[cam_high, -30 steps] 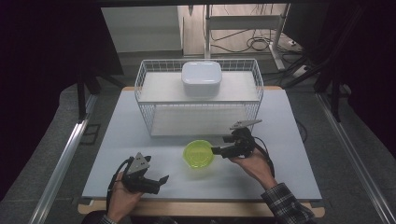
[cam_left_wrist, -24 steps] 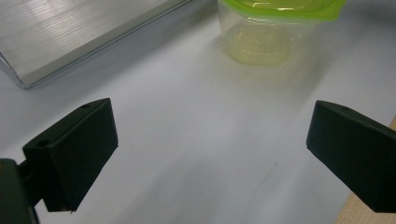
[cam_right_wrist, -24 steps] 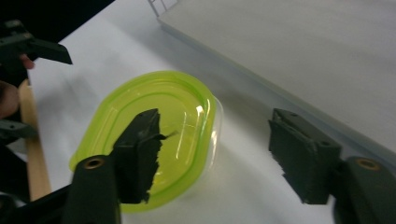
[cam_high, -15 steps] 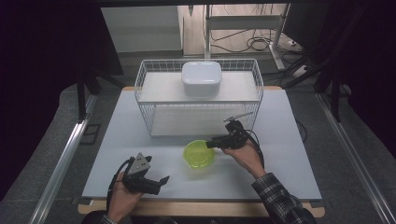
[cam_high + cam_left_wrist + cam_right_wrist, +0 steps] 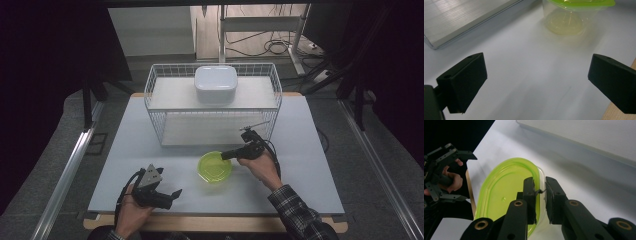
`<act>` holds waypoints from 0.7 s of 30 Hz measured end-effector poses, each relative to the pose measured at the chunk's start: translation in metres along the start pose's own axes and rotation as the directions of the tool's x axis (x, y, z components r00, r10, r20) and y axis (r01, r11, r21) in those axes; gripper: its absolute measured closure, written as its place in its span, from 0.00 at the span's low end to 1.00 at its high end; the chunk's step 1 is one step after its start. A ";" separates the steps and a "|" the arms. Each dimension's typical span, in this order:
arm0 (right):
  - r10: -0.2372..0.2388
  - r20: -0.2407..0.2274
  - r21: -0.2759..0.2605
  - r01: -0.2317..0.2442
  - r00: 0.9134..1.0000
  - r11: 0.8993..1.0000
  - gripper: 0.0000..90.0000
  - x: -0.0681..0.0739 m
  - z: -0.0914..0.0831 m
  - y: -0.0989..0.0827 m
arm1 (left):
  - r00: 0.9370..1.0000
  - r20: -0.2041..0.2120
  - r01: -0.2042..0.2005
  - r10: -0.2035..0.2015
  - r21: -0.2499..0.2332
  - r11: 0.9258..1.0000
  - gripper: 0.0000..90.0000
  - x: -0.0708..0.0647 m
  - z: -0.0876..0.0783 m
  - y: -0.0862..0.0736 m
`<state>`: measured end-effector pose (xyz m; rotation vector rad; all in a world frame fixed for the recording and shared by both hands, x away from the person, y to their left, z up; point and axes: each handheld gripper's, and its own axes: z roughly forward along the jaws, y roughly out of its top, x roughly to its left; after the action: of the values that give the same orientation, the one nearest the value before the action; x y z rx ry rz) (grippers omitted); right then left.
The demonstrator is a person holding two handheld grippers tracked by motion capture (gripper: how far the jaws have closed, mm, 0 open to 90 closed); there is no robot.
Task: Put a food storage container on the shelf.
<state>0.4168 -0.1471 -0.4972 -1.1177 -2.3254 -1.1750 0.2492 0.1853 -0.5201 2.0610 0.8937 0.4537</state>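
Note:
A clear tub with a lime-green lid (image 5: 215,167) sits on the white table, in front of the wire basket. My right gripper (image 5: 226,154) reaches it from the right; its jaws have just been closing and now pinch the tub's near rim. In the right gripper view the rim of the tub (image 5: 506,195) is clamped between the two black jaws of my right gripper (image 5: 539,183). My left gripper (image 5: 172,194) rests low at the front left, open and empty. The left gripper view shows the tub (image 5: 574,15) beyond the wide-apart jaws of my left gripper (image 5: 536,75).
A white wire basket (image 5: 155,107) stands at the back of the table (image 5: 310,165), with a white lidded box (image 5: 216,84) on top of it. The table's wooden front edge (image 5: 225,222) runs just below both hands. Dark floor and metal rails flank the table.
My right gripper has moved left and down to the tub, and its jaws have closed onto the rim. The left hand has stayed where it was.

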 end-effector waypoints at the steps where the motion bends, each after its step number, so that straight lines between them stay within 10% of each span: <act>1: 0.003 -0.001 0.001 -0.003 1.000 1.000 0.89 0.001 0.000 0.000 | 1.000 0.000 0.000 0.000 0.000 1.000 0.02 0.000 0.000 0.000; 17: 0.046 -0.074 -0.037 -0.049 0.996 0.998 0.91 0.004 -0.011 -0.002 | 1.000 0.000 -0.009 0.009 0.012 1.000 0.02 -0.001 0.002 0.000; 21: -0.005 0.021 -0.018 0.005 1.000 1.000 0.87 0.003 -0.010 -0.001 | 1.000 0.002 -0.013 0.013 0.017 1.000 0.02 -0.001 0.002 0.000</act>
<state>0.4135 -0.1535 -0.4896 -1.1355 -2.3389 -1.1941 0.2496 0.1832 -0.5215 2.0832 0.8864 0.4519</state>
